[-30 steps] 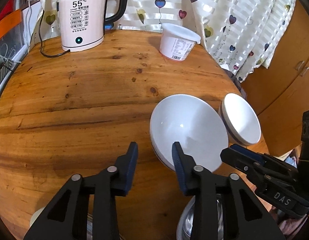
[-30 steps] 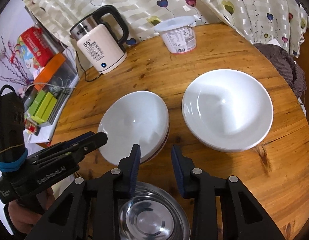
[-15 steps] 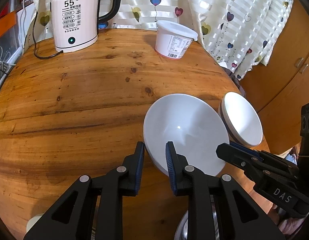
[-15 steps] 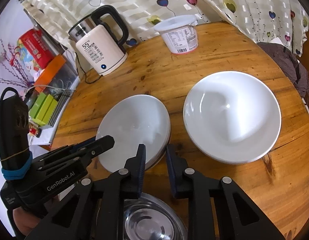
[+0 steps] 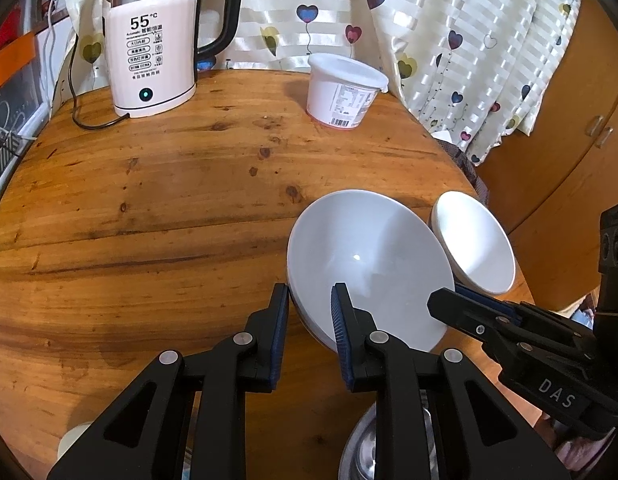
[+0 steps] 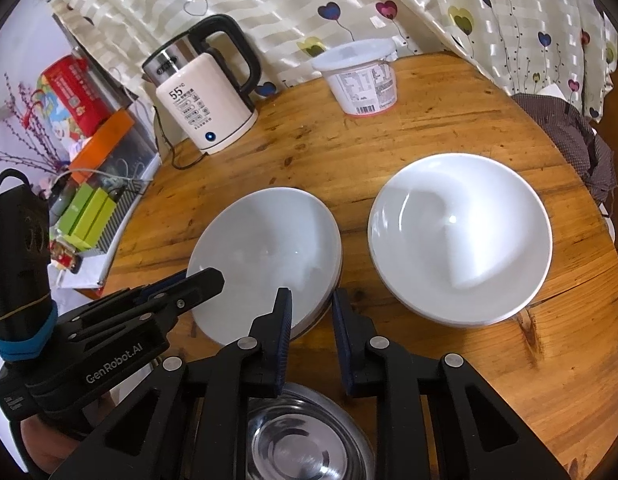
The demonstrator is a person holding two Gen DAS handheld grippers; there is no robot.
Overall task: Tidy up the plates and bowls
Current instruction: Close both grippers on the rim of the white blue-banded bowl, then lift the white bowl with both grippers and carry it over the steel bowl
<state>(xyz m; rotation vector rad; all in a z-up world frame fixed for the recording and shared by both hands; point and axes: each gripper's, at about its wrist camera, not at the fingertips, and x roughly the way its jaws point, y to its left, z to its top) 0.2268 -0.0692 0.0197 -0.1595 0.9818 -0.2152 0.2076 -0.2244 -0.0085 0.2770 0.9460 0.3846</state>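
Observation:
A white bowl (image 5: 369, 264) (image 6: 269, 256) sits on the round wooden table (image 5: 169, 200), stacked on another. My left gripper (image 5: 309, 312) straddles its left rim, jaws narrowed, one finger inside and one outside. My right gripper (image 6: 309, 312) straddles its right rim the same way. A second stack of white dishes (image 6: 461, 236) (image 5: 473, 248) lies to the right. A steel bowl (image 6: 301, 444) sits near the table's front edge beneath my right gripper.
An electric kettle (image 5: 157, 48) with its cord stands at the back left. A white lidded tub (image 5: 343, 92) stands at the back centre. Curtains hang behind. A wooden cabinet (image 5: 569, 140) is at the right. Boxes and clutter (image 6: 85, 184) lie left of the table.
Both grippers have narrowed from wide open and moved forward onto opposite rims of the white bowl. The bowl has tilted or lifted slightly.

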